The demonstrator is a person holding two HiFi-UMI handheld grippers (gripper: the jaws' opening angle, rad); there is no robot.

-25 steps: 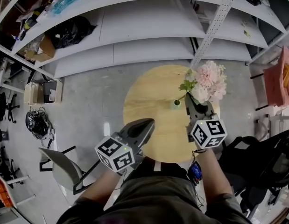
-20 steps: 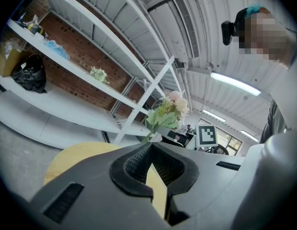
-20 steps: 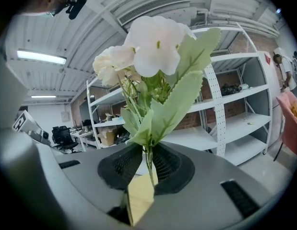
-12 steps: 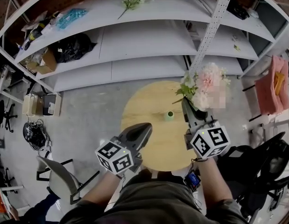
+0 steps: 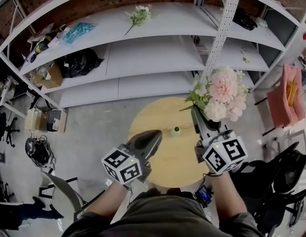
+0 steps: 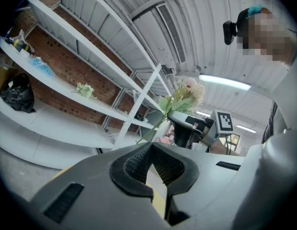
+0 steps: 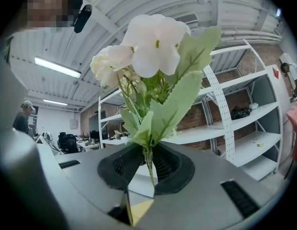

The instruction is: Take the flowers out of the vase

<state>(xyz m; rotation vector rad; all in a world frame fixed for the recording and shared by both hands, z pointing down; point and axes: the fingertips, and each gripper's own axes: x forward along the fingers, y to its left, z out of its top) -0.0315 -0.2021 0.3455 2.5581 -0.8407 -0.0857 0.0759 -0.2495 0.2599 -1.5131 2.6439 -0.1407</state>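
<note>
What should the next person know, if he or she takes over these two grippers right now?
Right gripper: shut on the stem of the flowers, which it holds upright in the air.
Left gripper: jaws together, empty, at the edge of the round table.
Vase: upright on the table, no flowers in it.
Done: the flowers are out of the vase.
Left: probably only to put them down.
</note>
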